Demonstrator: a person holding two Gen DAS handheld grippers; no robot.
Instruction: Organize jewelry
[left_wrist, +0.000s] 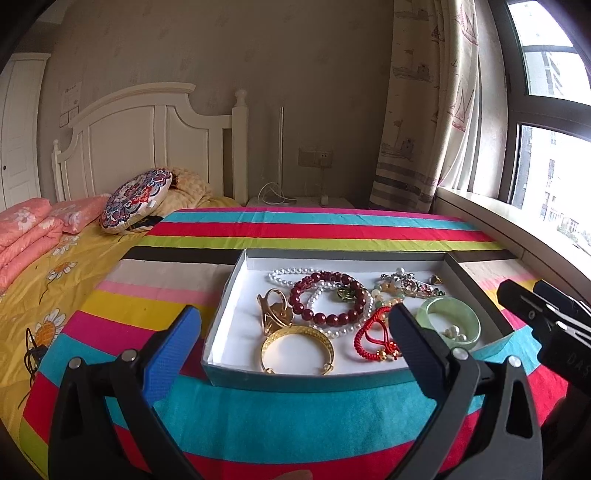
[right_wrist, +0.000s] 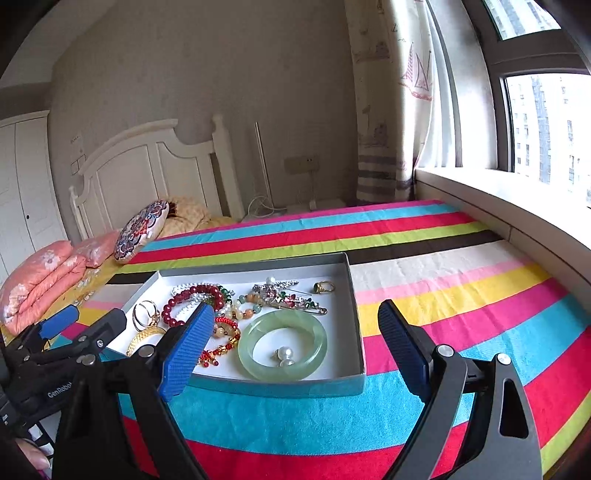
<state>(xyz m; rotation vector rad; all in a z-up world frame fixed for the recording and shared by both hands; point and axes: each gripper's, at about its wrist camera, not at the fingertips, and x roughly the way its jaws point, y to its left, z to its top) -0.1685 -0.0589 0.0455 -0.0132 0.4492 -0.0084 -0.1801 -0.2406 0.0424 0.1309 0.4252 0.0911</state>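
Note:
A shallow grey box with a white floor (left_wrist: 236, 306) (right_wrist: 356, 321) sits on the striped cloth. It holds a jade bangle (left_wrist: 469, 317) (right_wrist: 282, 369), pearl earrings (right_wrist: 284, 356), a dark red bead bracelet (left_wrist: 325, 317) (right_wrist: 173, 314), a gold bangle (left_wrist: 295, 341) (right_wrist: 142, 338), a red cord bracelet (left_wrist: 369, 339) (right_wrist: 225, 332), pearls, brooches and a gold ring (right_wrist: 324, 286). My left gripper (left_wrist: 295, 332) is open and empty over the box's near edge. My right gripper (right_wrist: 297, 334) is open and empty above the box's near right part.
The striped cloth (left_wrist: 295, 421) (right_wrist: 461, 280) covers a table beside a bed with a round cushion (left_wrist: 138, 199) and pink quilts (right_wrist: 40, 280). A window sill (right_wrist: 517, 206) runs along the right. The right gripper's body shows in the left wrist view (left_wrist: 546, 317).

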